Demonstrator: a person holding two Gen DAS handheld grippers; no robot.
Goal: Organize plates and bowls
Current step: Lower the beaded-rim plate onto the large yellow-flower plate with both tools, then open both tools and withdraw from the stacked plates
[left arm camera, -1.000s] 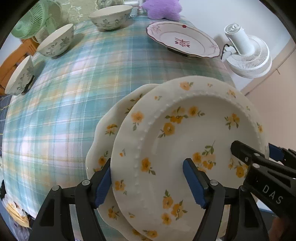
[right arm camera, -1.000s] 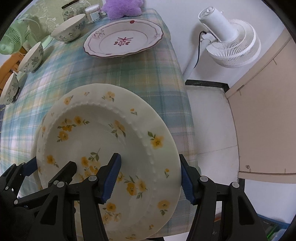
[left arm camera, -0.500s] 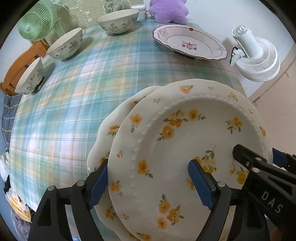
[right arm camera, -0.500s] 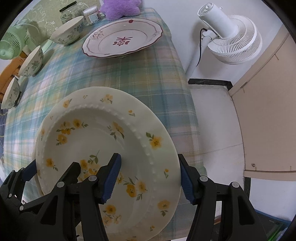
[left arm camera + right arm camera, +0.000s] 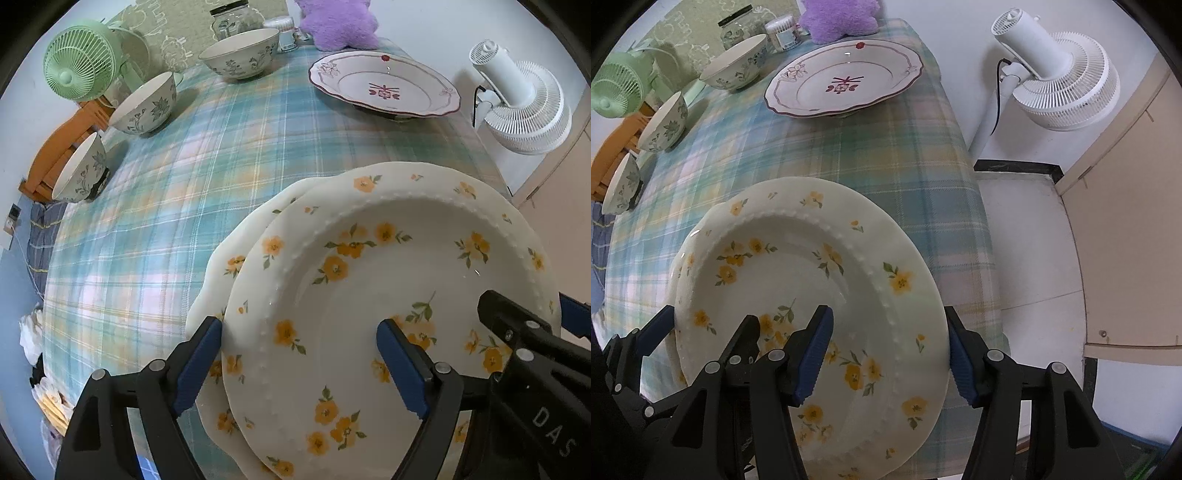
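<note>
The table [image 5: 192, 192] is covered in a teal, pink and pale yellow plaid cloth. Top plate [image 5: 388, 295] is cream with little orange-yellow flowers and green leaves, and the plate under it [image 5: 225, 266] has the same print. The far plate [image 5: 384, 86] is white with a maroon rim line and a dark red flower motif in the middle. Three bowls [image 5: 146, 103] are white with grey-green floral sprigs. Mint green fan [image 5: 79, 70], white fan [image 5: 524, 110], fuzzy purple cushion [image 5: 338, 26]. Both tongs are black with blue pads [image 5: 199, 360].

i see glossy glazed plates [image 5: 388, 280] on a soft matt checked cloth [image 5: 177, 192]; my gripper pads [image 5: 199, 362] look ribbed rubber.
</note>
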